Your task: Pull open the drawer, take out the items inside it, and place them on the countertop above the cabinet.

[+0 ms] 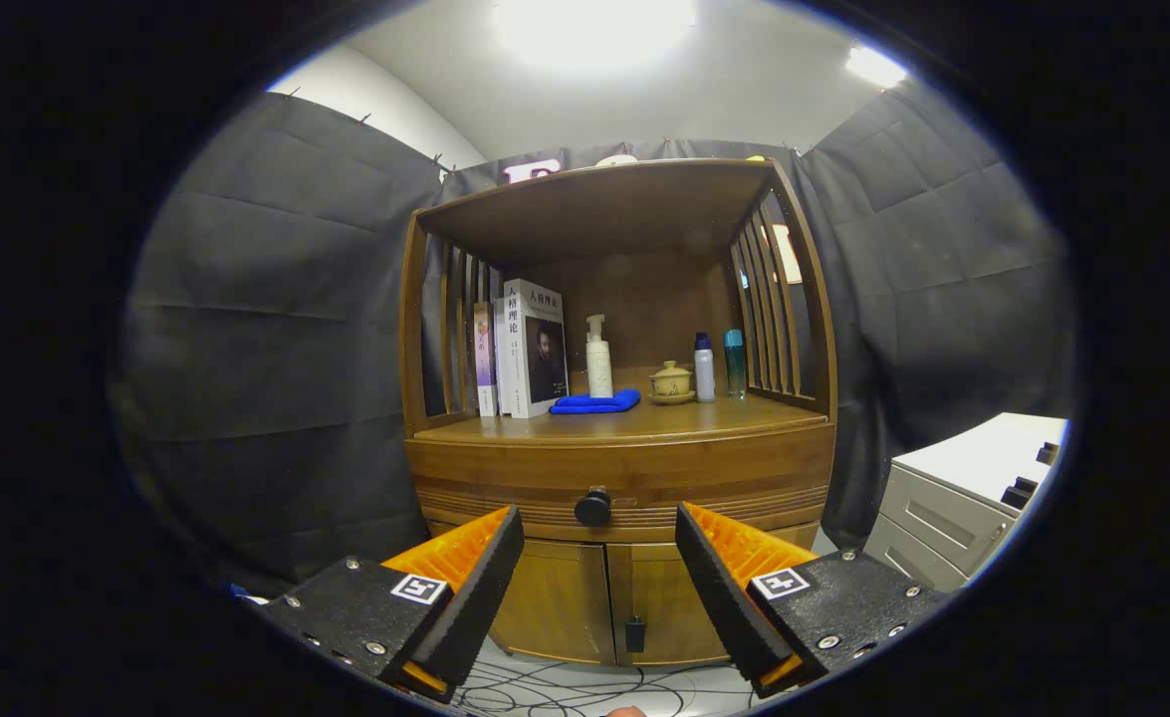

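Drawer (620, 476) sits closed under the cabinet's worktop (634, 421), its dark knob (592, 507) just ahead between your spread, empty jaws. You are on the approach: next, close on the knob and pull.

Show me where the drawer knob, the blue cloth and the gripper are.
drawer knob (592, 507): gripper view, round front face.
blue cloth (595, 402): gripper view, middle of the folded top.
gripper (599, 533): gripper view, open gap midway between its fingertips.
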`<state>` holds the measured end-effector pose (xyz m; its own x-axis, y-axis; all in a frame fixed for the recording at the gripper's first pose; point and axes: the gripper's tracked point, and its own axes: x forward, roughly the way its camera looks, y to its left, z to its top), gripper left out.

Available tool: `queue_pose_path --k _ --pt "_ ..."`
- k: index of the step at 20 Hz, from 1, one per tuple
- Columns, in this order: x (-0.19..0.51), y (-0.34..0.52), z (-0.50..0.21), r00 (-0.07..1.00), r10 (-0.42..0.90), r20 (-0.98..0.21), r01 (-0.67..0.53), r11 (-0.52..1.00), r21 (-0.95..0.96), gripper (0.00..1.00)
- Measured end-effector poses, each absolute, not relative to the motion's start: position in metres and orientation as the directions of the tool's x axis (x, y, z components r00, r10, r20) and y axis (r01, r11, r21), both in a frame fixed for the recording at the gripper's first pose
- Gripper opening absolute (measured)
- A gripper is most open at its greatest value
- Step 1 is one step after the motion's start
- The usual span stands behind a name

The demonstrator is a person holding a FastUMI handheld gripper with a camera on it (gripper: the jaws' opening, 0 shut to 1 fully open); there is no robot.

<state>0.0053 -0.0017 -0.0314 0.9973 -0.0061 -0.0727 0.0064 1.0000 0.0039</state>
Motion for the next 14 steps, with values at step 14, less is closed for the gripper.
queue_pose_path --k 14 --pt "0.083 -0.014 -0.05 0.994 -0.066 -0.084 0.064 0.998 -0.019 0.95"
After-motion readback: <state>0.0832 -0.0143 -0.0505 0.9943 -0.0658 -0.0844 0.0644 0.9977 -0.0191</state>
